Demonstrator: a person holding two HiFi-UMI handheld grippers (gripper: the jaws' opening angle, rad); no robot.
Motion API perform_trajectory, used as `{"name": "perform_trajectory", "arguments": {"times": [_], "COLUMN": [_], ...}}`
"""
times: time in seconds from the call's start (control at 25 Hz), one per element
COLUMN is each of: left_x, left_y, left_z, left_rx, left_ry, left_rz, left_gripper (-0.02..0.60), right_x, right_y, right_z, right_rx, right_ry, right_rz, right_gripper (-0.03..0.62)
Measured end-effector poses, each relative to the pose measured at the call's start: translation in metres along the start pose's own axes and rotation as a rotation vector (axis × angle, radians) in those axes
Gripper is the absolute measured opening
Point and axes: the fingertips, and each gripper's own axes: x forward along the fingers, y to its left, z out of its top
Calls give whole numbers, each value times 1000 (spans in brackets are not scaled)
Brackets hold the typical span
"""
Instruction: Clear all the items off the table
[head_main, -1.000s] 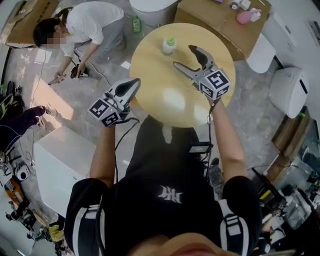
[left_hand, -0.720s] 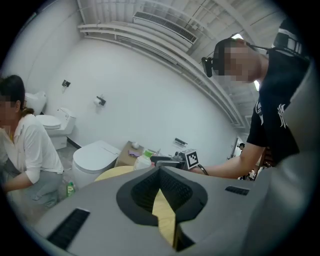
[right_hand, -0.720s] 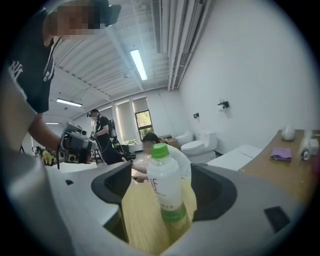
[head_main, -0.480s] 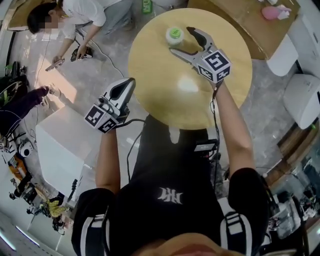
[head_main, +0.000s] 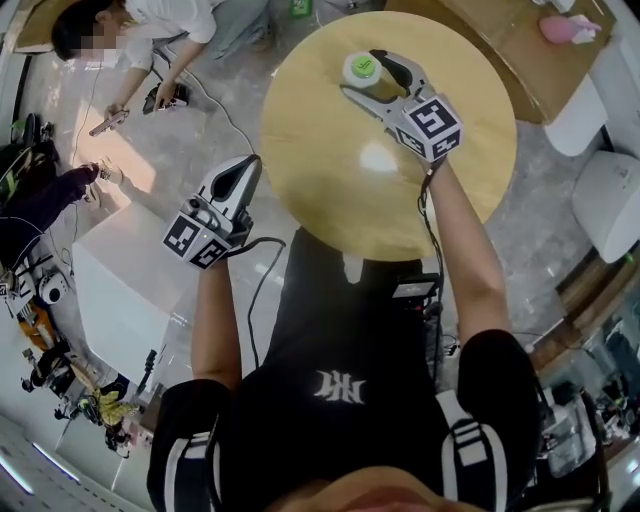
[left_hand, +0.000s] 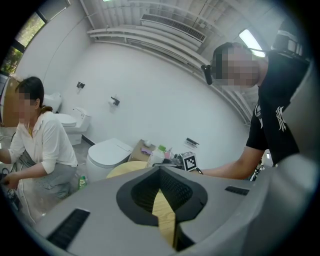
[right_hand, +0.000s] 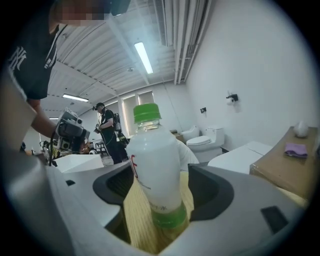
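A white bottle with a green cap (head_main: 362, 68) stands upright near the far edge of the round wooden table (head_main: 330, 170). My right gripper (head_main: 362, 76) straddles it, one finger on each side. In the right gripper view the bottle (right_hand: 152, 165) fills the space between the jaws of my right gripper (right_hand: 160, 181). The jaws have just been closing, but a sliver of table (right_hand: 137, 220) still shows on both sides, so the pads are not pressing on it. My left gripper (head_main: 245, 168) hangs off the table's left edge. Its tips (left_hand: 160, 170) meet, with nothing held.
A person (head_main: 150, 20) crouches on the floor at the far left. A white box (head_main: 120, 290) stands left of me. A cardboard box (head_main: 500, 40) with small items sits beyond the table. White toilets (head_main: 610, 200) line the right side, and cables trail across the floor.
My right gripper has moved forward and down across the table until its jaws flank the bottle. The left gripper has sunk a little beside the table's left edge.
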Motion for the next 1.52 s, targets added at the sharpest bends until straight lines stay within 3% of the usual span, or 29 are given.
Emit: {"name": "perform_trajectory", "arguments": {"times": [0.12,0.64,1.04,1.52], "left_x": [-1,0,12,57], "left_y": [5,10,0,-31], "left_z": [0,1,11,29], "left_rx": [-3,1,23,66], "left_ry": [2,8,1,4], "left_rz": [-2,-28,-65,-129], "left_gripper": [12,12,12,12], "right_x": [3,2,-17,-81], "right_y": [4,0,-8,-59], "right_z": [2,3,22,55], "right_rx": [-15,-40,-17,-24], "right_ry": [-2,-8,-68,-137], "right_rz": [8,-10,-41,-133], "right_gripper": [296,287,285,287]}}
